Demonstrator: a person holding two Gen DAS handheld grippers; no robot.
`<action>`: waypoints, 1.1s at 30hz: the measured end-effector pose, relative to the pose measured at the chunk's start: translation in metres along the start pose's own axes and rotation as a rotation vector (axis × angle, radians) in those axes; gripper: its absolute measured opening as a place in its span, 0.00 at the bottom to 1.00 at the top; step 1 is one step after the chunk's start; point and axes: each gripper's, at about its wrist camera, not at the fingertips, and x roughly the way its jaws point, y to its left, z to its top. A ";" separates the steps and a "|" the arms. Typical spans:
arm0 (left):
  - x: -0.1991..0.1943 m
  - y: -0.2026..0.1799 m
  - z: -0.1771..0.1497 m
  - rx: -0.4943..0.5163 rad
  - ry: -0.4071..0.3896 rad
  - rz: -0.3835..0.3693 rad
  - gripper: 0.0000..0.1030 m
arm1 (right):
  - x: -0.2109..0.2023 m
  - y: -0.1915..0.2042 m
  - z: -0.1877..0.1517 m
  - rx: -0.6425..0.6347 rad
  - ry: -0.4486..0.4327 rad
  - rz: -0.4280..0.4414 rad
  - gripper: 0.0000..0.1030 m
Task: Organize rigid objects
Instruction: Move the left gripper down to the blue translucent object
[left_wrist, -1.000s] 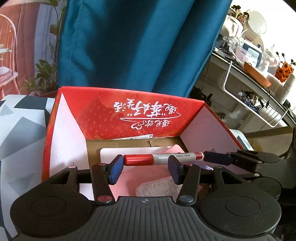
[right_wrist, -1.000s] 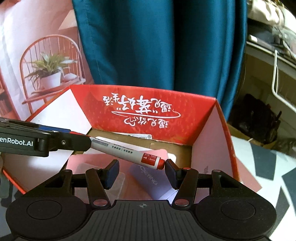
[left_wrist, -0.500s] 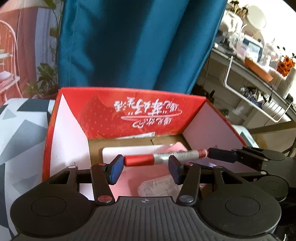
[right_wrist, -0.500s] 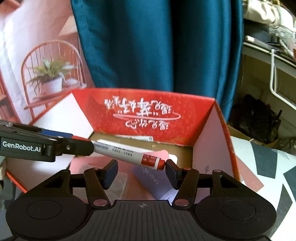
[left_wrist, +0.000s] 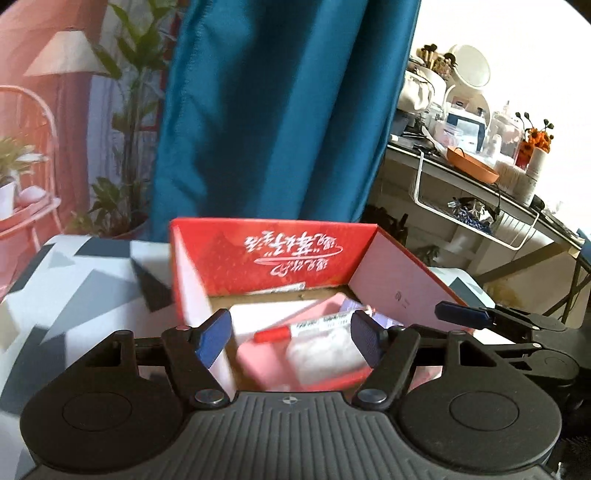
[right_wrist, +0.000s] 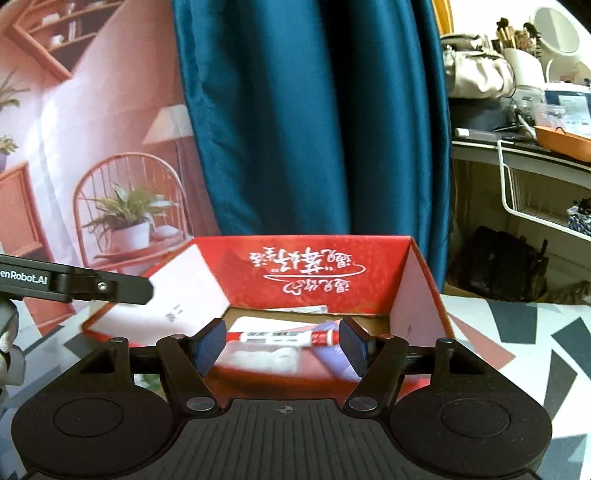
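A red-capped marker (left_wrist: 306, 328) (right_wrist: 280, 336) lies loose inside the open red cardboard box (left_wrist: 273, 229) (right_wrist: 303, 242), on top of pink and white cards and a clear plastic bag. My left gripper (left_wrist: 290, 338) hangs above the box's near edge with its jaws opening. Its blue pads (left_wrist: 214, 334) touch nothing. My right gripper (right_wrist: 282, 345) is likewise back from the box, jaws opening, and the marker is seen beyond them, not gripped. Each gripper shows in the other's view: the right gripper (left_wrist: 461, 315) and the left gripper (right_wrist: 103, 286).
The box stands on a table with a grey, white and black geometric cloth (left_wrist: 74, 288). A blue curtain (left_wrist: 280, 110) hangs behind it. To the right are a cluttered shelf with an orange tray (left_wrist: 471, 164) and a white wire basket (right_wrist: 535, 199).
Both grippers have let go of the marker, opened wider and drawn back and up from the box. The marker, held across between them before, now lies in the box.
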 end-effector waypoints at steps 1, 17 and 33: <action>-0.007 0.003 -0.005 -0.014 0.001 0.004 0.71 | -0.005 0.003 -0.003 -0.004 -0.005 0.004 0.62; -0.005 0.040 -0.070 -0.259 0.150 0.009 0.42 | -0.015 0.043 -0.049 -0.072 0.075 0.071 0.62; 0.029 0.066 -0.102 -0.390 0.239 -0.072 0.39 | 0.043 0.092 -0.086 -0.183 0.292 0.218 0.56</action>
